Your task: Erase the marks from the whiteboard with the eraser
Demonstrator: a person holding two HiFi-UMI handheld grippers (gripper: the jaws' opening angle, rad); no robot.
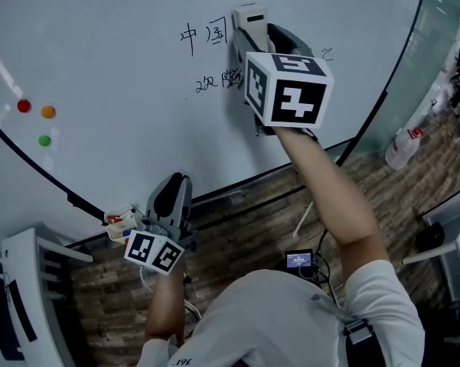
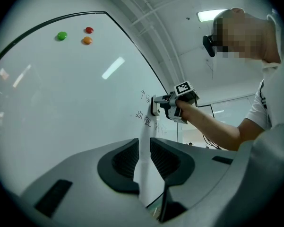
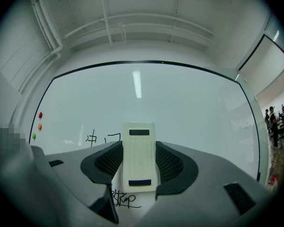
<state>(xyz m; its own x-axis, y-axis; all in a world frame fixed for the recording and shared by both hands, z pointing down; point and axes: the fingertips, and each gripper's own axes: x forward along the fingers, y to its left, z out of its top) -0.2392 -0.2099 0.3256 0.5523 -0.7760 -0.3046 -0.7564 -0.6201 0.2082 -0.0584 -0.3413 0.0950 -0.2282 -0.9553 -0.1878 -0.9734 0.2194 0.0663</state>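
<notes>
Eraser [image 3: 139, 157], a pale oblong, sits clamped by its long sides in the right gripper [image 1: 254, 38], face flat against the whiteboard [image 1: 122, 44]. Its long axis runs up the board and its top end pokes out beyond the jaws. The top marks [image 1: 203, 35] lie just left of the eraser. A lower row [image 1: 214, 81] lies below and to its left, partly under the gripper, and a small squiggle [image 1: 327, 53] sits to its right. A leftward or downward stroke would likely meet most of the ink.

Bare board stretches far to the left, as far as three magnets [image 1: 46, 112], so there is plenty of sweep room. The dark frame [image 1: 214, 193] is well below.

The left gripper [image 1: 172, 197] hangs low by that frame, far from the writing. Its jaws are a narrow slit apart, with nothing between them.
</notes>
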